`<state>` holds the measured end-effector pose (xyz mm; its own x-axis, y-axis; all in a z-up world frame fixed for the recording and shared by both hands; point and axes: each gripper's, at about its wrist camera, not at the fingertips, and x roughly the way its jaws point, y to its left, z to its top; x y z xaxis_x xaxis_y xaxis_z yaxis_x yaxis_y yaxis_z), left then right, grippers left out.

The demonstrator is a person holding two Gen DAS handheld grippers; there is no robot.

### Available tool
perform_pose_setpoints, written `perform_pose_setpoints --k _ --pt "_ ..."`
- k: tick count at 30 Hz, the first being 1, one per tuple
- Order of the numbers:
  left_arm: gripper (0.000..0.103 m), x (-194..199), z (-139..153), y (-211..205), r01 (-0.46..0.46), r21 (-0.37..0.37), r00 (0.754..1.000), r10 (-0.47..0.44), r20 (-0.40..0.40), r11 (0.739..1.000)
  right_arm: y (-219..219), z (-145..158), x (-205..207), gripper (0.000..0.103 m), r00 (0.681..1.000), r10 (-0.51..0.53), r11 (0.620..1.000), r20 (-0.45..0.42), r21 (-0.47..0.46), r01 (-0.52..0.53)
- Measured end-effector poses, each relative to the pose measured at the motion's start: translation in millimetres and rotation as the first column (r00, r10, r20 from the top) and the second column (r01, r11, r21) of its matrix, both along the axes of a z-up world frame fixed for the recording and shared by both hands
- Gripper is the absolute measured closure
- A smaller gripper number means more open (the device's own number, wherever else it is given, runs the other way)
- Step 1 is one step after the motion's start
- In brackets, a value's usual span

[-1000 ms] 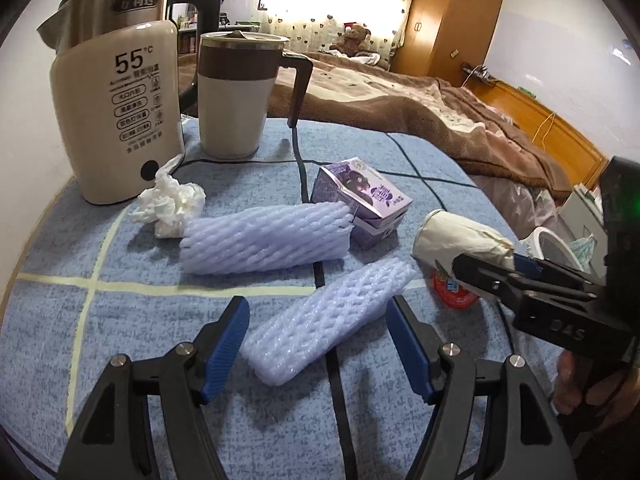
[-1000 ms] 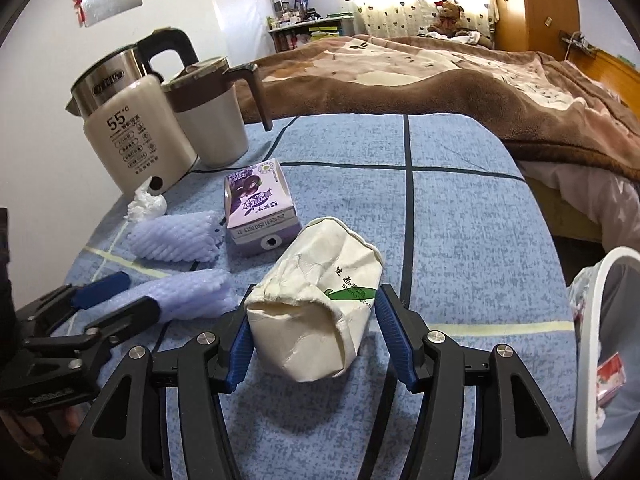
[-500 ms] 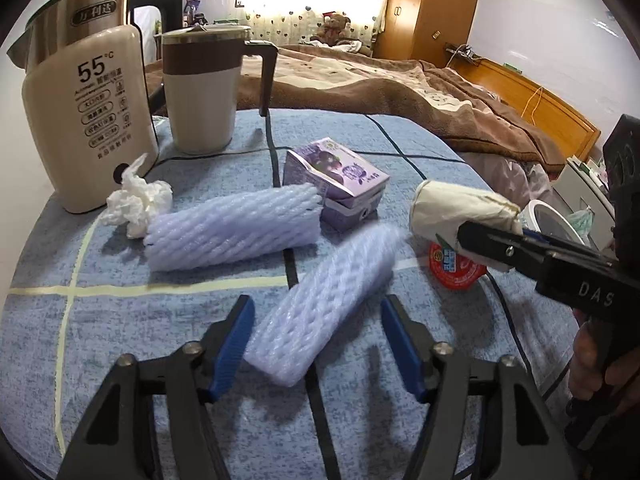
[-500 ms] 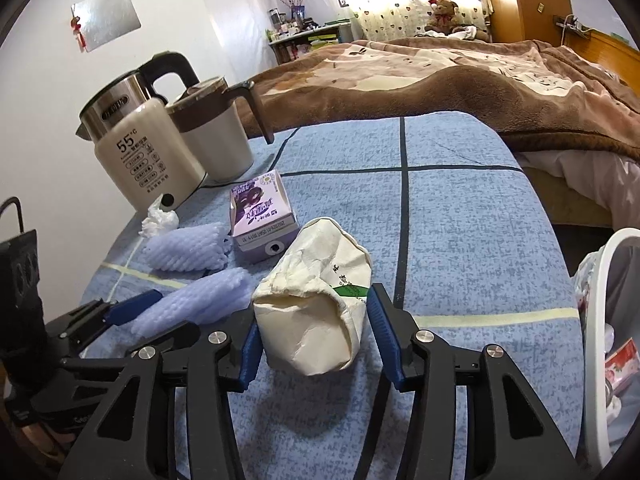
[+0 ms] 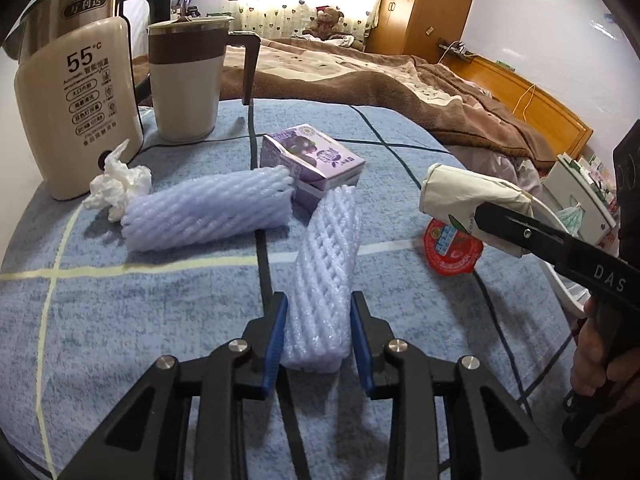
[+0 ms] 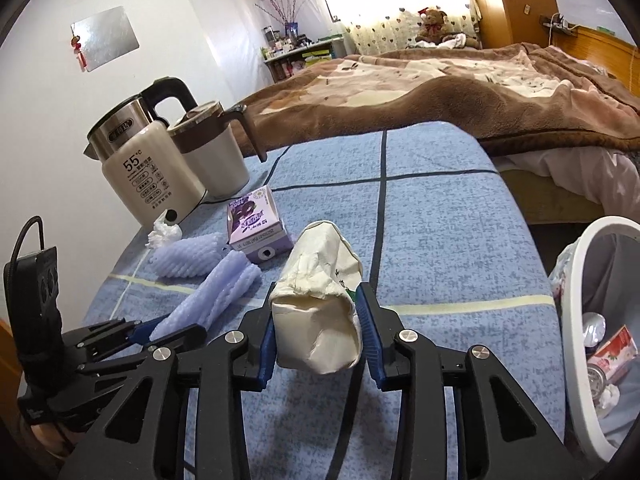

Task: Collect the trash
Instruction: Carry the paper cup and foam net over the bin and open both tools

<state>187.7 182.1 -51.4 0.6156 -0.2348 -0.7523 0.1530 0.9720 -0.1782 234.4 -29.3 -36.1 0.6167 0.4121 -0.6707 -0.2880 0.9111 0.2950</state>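
**What's hidden or cut off**

Bin (image 6: pixel 582 264) is cut by right edge in right wrist view; contents only partly seen. Red lid (image 5: pixel 454 246) is partly covered by paper cup (image 5: pixel 472 196). Kettle (image 5: pixel 76 92) top is clipped in left wrist view. Carton (image 6: pixel 256 224) print is too small to read.

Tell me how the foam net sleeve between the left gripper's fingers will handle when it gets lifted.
The foam net sleeve looks airy and open-meshed, so probably very light. The left gripper is closing on its near end and the foam already narrows there, so it likely squashes rather than resists. Gripped at one end, the far end may droop.
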Motion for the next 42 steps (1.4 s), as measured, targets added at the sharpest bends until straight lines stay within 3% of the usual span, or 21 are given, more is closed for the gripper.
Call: perform_pose_setpoints --k 6,14,22,42 --pt "0.072 -9.9 4.7 -3.9 -0.016 -0.001 1.000 0.016 0.026 1.000 -8.5 4.8 -11.4 0.066 1.000 0.001 1.000 0.026 0.026 -0.001" --pt "0.072 -28.5 10.0 -9.9 -0.012 -0.053 0.999 0.014 0.045 0.999 -29.3 10.3 -24.3 0.066 0.999 -0.021 0.995 0.033 0.098 0.018" --pt "0.072 -42.7 19.1 -20.9 -0.011 -0.099 0.998 0.017 0.068 0.995 -42.1 13.9 -39.6 0.066 0.998 -0.041 0.994 0.046 0.108 0.036" --pt "0.072 -63.7 55.7 -87.7 0.070 -0.072 0.988 -0.059 0.144 0.995 -97.0 31.5 -81.9 0.066 0.988 -0.119 0.985 0.097 0.134 0.106"
